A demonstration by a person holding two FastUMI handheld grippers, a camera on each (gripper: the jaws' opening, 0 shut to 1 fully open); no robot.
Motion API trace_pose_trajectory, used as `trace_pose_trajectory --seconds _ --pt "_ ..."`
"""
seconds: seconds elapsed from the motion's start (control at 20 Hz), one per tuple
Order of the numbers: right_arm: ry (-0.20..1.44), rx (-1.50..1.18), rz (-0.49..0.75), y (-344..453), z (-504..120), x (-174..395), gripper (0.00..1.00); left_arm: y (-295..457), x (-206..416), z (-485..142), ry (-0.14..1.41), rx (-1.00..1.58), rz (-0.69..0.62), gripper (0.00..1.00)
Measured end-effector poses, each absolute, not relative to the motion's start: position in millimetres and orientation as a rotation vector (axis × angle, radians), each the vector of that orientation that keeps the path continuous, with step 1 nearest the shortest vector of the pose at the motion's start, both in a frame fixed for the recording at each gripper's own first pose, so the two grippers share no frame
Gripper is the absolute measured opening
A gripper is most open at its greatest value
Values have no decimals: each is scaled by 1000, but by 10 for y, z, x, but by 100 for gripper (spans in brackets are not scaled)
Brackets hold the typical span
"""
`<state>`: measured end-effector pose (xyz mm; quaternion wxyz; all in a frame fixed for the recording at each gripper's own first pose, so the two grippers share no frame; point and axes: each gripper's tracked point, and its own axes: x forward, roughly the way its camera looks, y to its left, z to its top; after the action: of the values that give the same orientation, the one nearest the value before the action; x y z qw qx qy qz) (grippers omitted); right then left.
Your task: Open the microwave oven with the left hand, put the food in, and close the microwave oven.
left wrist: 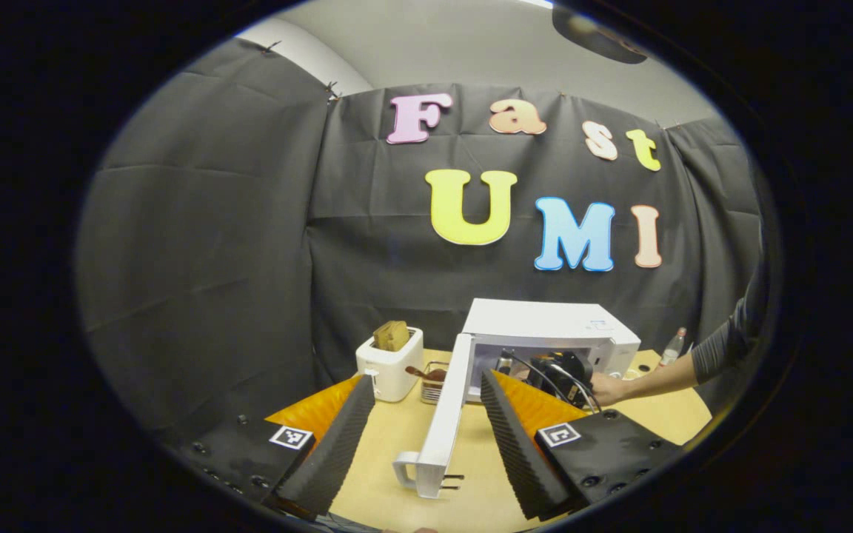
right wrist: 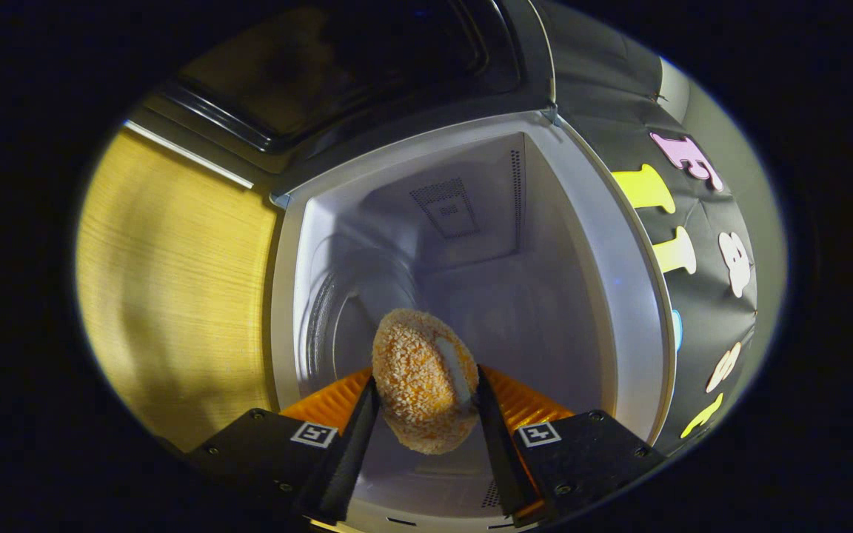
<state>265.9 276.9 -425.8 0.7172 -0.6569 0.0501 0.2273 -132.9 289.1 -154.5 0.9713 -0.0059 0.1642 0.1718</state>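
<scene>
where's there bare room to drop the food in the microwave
The cavity floor ahead of the breaded food is bare up to the walls. Outside, the table is open between toaster and door.

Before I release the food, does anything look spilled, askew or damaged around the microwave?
Nothing stands out. The microwave door hangs wide open, the breaded patty sits whole between the right tongs at the clean cavity, and the toaster stands upright.
</scene>
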Motion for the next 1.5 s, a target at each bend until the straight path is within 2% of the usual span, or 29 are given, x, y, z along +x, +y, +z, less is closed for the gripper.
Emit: trace_pose_trajectory --seconds 0.05,0.1,0.3,0.35,0.5,0.65,0.85,1.05,1.5 --pt "125 -1466 516 2763 -4301 2677 81 2887 -1307 -1557 332 -18 348 94" --pt "133 -1478 517 2740 -4321 2683 83 2864 -1310 -1581 332 -22 348 94" --pt "96 -1504 480 2701 -4247 2730 86 2806 -1242 -1620 338 -25 343 96" --pt "91 -1511 492 2714 -4251 2719 92 2797 -1216 -1613 338 -23 341 95" --pt "98 -1498 513 2719 -4272 2726 91 2783 -1179 -1600 335 -17 334 94" --pt "147 -1424 557 2734 -4282 2676 92 2806 -1119 -1573 323 -27 328 96" --pt "192 -1256 585 2647 -4063 2353 92 2805 -1044 -1540 296 -59 309 94" --pt "204 -1100 607 2591 -3799 2041 92 2830 -971 -1604 298 -64 292 95" --pt "154 -821 460 1991 -2847 1323 92 2756 -726 -1705 300 -78 234 91"
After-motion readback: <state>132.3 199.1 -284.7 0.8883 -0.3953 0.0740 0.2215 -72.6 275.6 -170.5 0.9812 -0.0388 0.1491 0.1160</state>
